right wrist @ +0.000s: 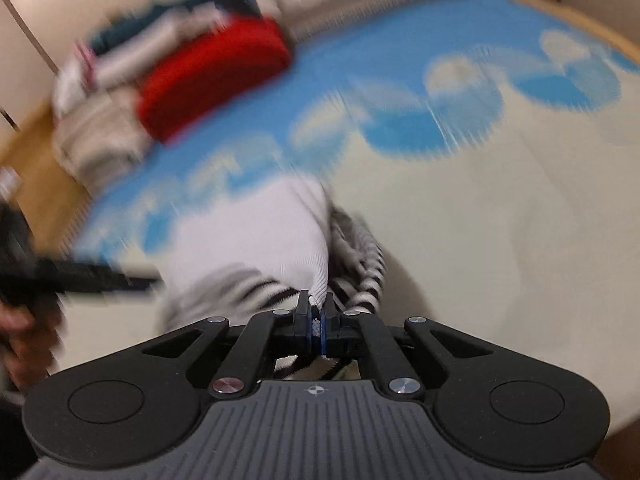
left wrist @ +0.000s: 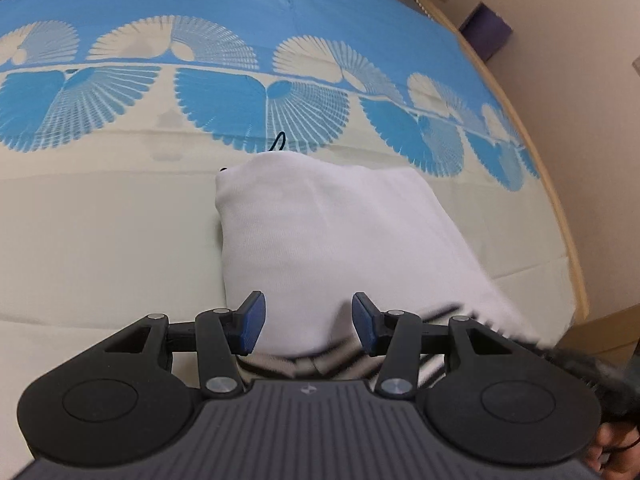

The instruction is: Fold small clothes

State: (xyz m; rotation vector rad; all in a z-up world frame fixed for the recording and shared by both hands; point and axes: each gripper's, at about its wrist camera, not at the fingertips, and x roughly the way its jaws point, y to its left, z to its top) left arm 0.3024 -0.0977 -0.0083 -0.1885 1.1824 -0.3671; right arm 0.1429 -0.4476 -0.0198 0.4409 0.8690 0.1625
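In the left wrist view, the left gripper (left wrist: 308, 322) had its jaws spread wide with nothing between the blue pads (left wrist: 253, 320); they hovered over the near edge of the white garment (left wrist: 332, 236) at the lower centre of the frame. In the right wrist view, the right gripper (right wrist: 318, 320) had its jaws closed tight on a pinch of that garment's edge (right wrist: 310, 304), white cloth showing between them at the lower centre.

The garment lay on the bed (left wrist: 100, 240), on the cream part of the bedspread, already doubled over into a thick white pad, with a black-and-white striped part (right wrist: 360, 264) poking out at its near end. A thin dark string (left wrist: 278, 142) showed at its far edge in the middle of the left view. The right view was heavily blurred, so the exact layers held could not be told.

The cloth looked light, soft and limp, a knit that would sag and slide rather than hold a crease, so it would probably be best taken at corners or along a folded edge, both layers pinched together.

A red cloth (right wrist: 216, 76) and a pile of other clothes (right wrist: 112, 80) sat in the upper left of the right view, well apart from the garment.
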